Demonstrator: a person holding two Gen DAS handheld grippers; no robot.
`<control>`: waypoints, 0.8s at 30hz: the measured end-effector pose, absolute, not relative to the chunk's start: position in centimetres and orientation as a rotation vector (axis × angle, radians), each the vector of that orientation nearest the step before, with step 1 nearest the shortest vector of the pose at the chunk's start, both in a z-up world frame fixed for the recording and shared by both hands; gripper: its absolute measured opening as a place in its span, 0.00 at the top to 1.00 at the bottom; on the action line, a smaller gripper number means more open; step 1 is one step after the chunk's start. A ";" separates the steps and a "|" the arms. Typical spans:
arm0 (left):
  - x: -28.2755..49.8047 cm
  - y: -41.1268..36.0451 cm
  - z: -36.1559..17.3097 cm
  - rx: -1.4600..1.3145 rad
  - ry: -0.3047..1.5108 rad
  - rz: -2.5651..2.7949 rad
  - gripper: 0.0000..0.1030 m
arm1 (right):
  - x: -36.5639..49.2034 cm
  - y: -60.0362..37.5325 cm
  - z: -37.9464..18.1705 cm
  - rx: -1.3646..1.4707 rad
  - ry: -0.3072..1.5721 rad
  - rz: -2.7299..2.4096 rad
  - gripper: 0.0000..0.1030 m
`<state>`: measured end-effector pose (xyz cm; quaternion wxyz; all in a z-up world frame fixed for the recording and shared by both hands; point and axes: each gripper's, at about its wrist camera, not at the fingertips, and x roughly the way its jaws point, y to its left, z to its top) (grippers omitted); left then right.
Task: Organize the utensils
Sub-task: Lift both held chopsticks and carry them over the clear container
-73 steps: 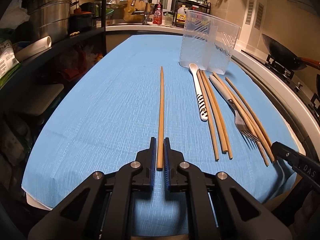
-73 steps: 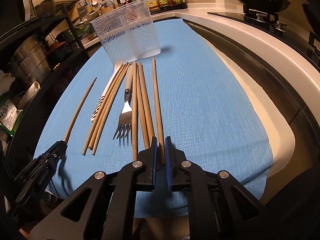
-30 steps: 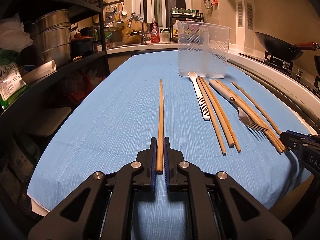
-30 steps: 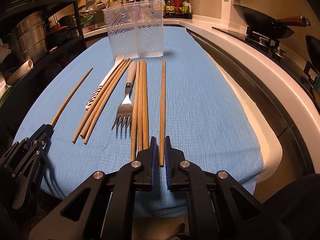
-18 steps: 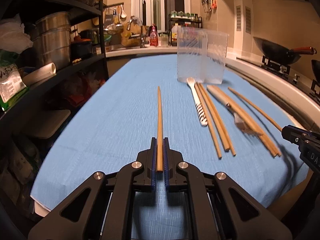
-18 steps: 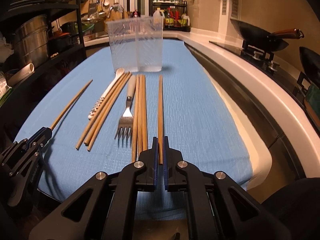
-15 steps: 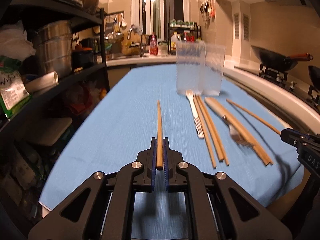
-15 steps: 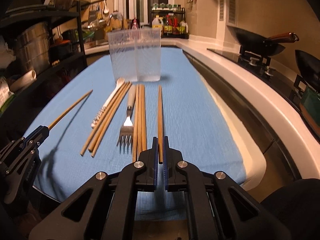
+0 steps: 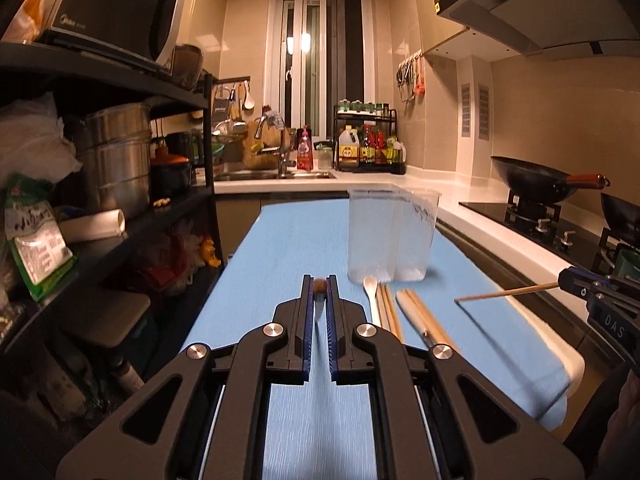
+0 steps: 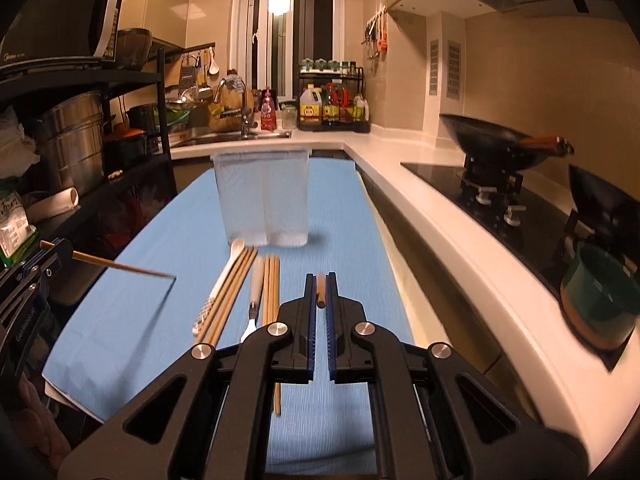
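Chopsticks are clamped in both tongs, off the blue table (image 9: 280, 232). Left tongs (image 9: 319, 286) grip one chopstick (image 9: 319, 285) pointing straight ahead, its butt showing between the pads. Ahead and to their right stands the clear plastic holder (image 9: 390, 236), with a white spoon (image 9: 371, 296), more chopsticks and a fork (image 10: 250, 320) lying before it. Right tongs (image 10: 320, 290) pinch the other chopstick (image 10: 320, 288) the same way.

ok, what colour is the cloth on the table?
Light blue cloth, plain weave; clearest in the right wrist view.
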<state>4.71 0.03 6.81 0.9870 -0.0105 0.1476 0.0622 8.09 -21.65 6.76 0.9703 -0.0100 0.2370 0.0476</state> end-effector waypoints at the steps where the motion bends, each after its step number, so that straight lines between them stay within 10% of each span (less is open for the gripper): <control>1: 5.1 0.1 7.5 -0.019 0.291 0.125 0.94 | 8.6 -21.8 7.7 -0.019 0.470 0.102 0.96; 24: 19.8 3.5 15.2 -0.140 0.546 -0.047 0.94 | 21.0 -23.5 19.0 0.083 0.488 0.176 0.96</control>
